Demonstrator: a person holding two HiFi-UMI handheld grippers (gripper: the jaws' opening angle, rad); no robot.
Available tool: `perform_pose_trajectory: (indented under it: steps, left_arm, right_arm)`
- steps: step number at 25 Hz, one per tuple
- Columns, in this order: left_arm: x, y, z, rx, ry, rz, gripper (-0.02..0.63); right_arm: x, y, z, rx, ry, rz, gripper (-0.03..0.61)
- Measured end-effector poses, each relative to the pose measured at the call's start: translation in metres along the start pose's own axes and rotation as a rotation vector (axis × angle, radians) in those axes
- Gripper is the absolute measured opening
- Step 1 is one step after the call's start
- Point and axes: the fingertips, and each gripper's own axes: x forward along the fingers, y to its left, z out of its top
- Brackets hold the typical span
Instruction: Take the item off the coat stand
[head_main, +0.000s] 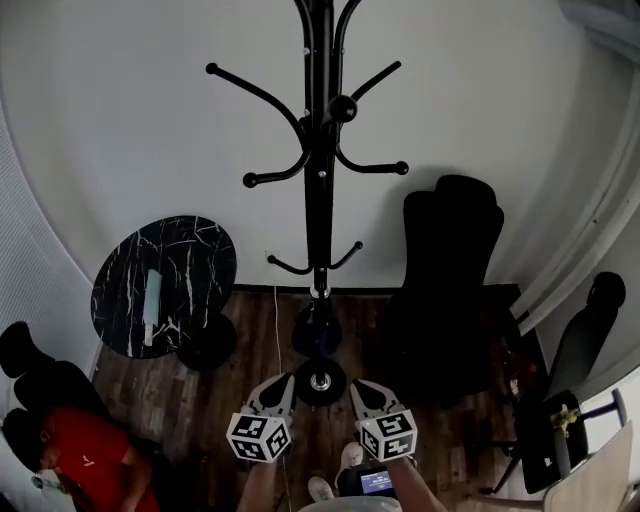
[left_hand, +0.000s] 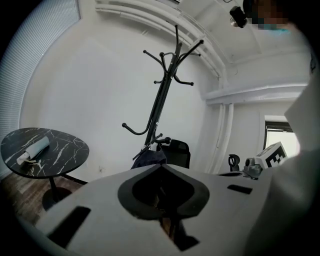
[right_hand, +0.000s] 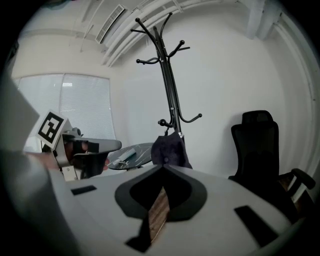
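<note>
Head view
- Coat stand (head_main: 320, 170): black, upright against the white wall, with curved arms that end in knobs. Its round base stands on the wood floor (head_main: 420, 440).
- Dark cloth item (head_main: 316, 332): low on the pole, just above the base and under the lowest pair of hooks.
- Left gripper (head_main: 286, 381): at the bottom edge, pointing at the base, well short of the item. Its claw is pinched together.
- Right gripper (head_main: 357, 384): just beside the left one, its claw pinched together too.
- Writing: each marker cube carries black-and-white square patterns and no words. A small screen (head_main: 378, 483) glows blue, but its text is too small to read.
- Round table (head_main: 200, 250): black marble top, left of the stand, with a pale long object (head_main: 152, 300) lying on it.
- Office chair (head_main: 450, 270): black, right of the stand.
- Person (head_main: 85, 450): in a red top at the lower left. The small white mark on the top is unreadable.

Left gripper view
- Left gripper (left_hand: 161, 167): jaws meet at the tip with nothing between them.
- Dark cloth item (left_hand: 150, 157): hangs low on the coat stand (left_hand: 162, 95), straight beyond the tip and apart from it.

Right gripper view
- Right gripper (right_hand: 163, 168): jaws meet with nothing between them.
- Dark cloth item (right_hand: 170, 149): hangs from a low hook of the coat stand (right_hand: 167, 75), beyond the tip and untouched.
</note>
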Motion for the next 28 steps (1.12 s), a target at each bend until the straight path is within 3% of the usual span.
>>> perform_pose_trajectory:
  steps: [9,15,18,19,22,24,28]
  left_arm:
    - [0.069,0.038,0.012,0.03,0.027,0.076,0.02]
    - [0.104,0.044,-0.002,0.046,0.068,0.039,0.02]
    - [0.111,0.05,-0.009,0.077,0.061,0.066,0.021]
    - [0.112,0.052,-0.009,0.097,0.047,0.084,0.027]
    - [0.115,0.06,-0.013,0.143,0.042,0.114,0.133]
    - [0.117,0.062,-0.02,0.137,0.069,0.101,0.162]
    - [0.122,0.067,-0.027,0.12,0.095,0.094,0.181]
  right_arm:
    - [0.062,-0.047,0.026,-0.034,0.034,0.036,0.012]
    - [0.087,-0.075,0.026,-0.062,0.075,0.059,0.012]
    - [0.098,-0.082,0.019,-0.079,0.099,0.095,0.012]
    - [0.102,-0.083,0.017,-0.085,0.106,0.106,0.012]
    - [0.113,-0.086,0.012,-0.097,0.121,0.128,0.017]
    - [0.121,-0.085,0.012,-0.092,0.124,0.14,0.044]
    - [0.137,-0.078,0.012,-0.087,0.134,0.179,0.158]
